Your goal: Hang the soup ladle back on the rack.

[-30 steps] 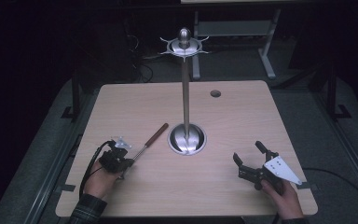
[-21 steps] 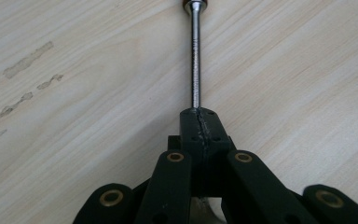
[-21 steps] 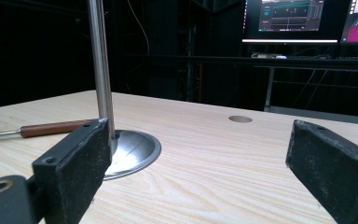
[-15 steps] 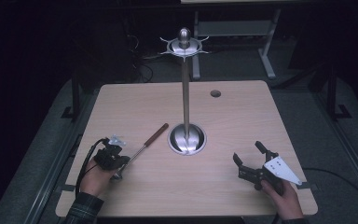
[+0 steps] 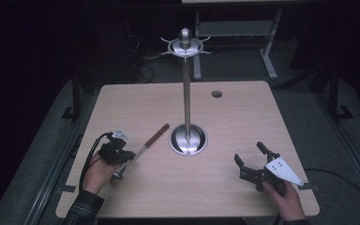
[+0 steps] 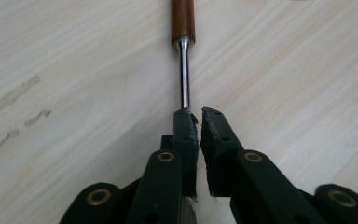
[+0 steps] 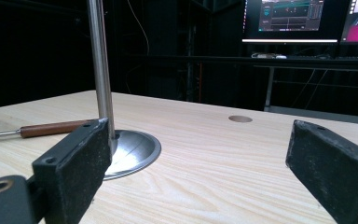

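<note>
Your left gripper (image 6: 195, 122) sat over the utensil's (image 5: 146, 145) metal shaft on the surface (image 5: 243, 122); its jaws had just been opening, slightly parted, gripping nothing. Right gripper (image 5: 253, 161) waited wide open, empty. Next: re-grip squarely, then lift toward the stand (image 5: 187, 98).

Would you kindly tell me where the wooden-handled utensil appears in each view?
High view: the wooden-handled utensil lies left of the stand base.
Left gripper view: top centre, shaft running down to the jaws.
Right gripper view: far left.
Shared landmark: the stand base.
</note>
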{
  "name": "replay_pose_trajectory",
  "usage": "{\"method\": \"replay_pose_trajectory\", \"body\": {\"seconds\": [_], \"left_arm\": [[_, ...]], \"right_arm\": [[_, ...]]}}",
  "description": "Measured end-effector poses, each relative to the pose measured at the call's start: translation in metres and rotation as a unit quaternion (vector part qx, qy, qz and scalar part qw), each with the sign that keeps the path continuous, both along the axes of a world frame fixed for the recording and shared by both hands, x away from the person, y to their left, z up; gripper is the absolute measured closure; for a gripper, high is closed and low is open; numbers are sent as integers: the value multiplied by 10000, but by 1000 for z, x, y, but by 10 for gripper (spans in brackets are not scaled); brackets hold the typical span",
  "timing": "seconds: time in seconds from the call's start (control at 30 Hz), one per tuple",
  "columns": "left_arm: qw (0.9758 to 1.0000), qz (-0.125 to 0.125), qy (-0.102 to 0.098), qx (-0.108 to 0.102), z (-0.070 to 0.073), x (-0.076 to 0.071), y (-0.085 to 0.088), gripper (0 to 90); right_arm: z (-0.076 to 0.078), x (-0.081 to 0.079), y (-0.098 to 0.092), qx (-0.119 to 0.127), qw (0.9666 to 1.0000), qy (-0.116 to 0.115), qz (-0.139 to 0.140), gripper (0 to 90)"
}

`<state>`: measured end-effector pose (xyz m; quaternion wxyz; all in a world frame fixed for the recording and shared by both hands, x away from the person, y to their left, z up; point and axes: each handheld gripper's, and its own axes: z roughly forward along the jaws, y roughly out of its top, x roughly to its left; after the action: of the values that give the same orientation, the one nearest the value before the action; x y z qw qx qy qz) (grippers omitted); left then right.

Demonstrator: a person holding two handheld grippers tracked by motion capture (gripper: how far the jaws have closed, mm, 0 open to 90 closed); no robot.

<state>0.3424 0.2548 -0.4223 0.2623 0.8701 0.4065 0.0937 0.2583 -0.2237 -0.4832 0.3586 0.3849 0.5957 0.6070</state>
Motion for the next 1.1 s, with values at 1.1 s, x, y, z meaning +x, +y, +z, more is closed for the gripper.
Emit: {"method": "replay_pose_trajectory", "body": {"seconds": [1.1], "left_arm": [[9948,-556,502,689,-3,81,-61,659]], "right_arm": [[0,0,0,12,10000,9,6,63]]}}
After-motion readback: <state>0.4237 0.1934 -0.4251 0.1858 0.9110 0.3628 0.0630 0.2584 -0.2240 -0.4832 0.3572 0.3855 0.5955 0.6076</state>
